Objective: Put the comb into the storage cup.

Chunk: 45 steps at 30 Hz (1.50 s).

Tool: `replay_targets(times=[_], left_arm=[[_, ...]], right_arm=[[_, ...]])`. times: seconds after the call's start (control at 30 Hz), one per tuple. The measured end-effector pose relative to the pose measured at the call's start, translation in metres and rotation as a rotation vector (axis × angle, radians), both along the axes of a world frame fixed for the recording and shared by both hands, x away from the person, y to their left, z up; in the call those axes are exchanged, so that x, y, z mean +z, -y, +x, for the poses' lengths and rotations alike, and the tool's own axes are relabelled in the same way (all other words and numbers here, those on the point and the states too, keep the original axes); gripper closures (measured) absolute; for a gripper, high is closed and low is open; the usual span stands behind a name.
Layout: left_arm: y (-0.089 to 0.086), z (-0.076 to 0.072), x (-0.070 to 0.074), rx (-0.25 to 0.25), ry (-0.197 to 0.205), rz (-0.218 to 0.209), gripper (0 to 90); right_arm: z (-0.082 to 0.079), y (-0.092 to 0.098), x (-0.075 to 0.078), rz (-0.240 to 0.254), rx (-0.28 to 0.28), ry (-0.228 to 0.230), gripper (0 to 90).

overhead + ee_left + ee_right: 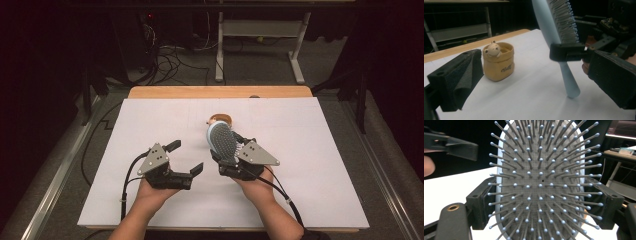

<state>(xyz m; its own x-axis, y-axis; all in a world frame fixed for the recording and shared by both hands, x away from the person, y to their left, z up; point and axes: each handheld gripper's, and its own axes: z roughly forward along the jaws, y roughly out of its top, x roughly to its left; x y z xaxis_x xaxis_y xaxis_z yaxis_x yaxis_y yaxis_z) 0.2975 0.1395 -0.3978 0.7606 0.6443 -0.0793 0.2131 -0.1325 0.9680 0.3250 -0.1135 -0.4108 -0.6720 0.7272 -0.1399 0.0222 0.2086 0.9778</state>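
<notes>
A pale blue hairbrush (221,141) stands upright with its grey bristle pad (541,182) facing the right gripper's camera. My right gripper (229,153) is shut on it, one jaw pressed to each side of the head (499,195). The handle (570,82) points down, its end at the white sheet; I cannot tell whether it touches. My left gripper (186,157) is open and holds nothing, just left of the brush. In the left gripper view, its jaws (531,75) frame the handle. A small yellow pot with a bear figure (499,62) sits beyond the brush (220,119).
A white sheet (310,150) covers the wooden table (165,92). Behind the table are a white desk frame (297,55) and tangled cables (170,60) on the dark floor. A metal rail (55,180) runs along the table's left side.
</notes>
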Motion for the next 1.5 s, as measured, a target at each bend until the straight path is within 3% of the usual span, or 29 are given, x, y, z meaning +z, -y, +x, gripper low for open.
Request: replay_targets(times=[0.63, 1.0, 1.3, 1.5], left_arm=[[0.021, 0.006, 0.017, -0.021, 0.010, -0.011, 2.8], [0.026, 0.010, 0.022, -0.020, -0.004, -0.017, 3.6], [0.027, 0.011, 0.023, -0.042, -0.018, -0.041, 15.4], [0.027, 0.013, 0.023, -0.039, -0.036, -0.051, 16.4]], right_arm=[[-0.012, -0.014, -0.003, 0.001, 0.043, 0.019, 20.3], [-0.017, -0.020, -0.002, -0.004, 0.068, 0.031, 20.3], [-0.018, -0.022, -0.003, -0.005, 0.071, 0.033, 20.3], [-0.018, -0.022, -0.003, -0.006, 0.068, 0.030, 20.3]])
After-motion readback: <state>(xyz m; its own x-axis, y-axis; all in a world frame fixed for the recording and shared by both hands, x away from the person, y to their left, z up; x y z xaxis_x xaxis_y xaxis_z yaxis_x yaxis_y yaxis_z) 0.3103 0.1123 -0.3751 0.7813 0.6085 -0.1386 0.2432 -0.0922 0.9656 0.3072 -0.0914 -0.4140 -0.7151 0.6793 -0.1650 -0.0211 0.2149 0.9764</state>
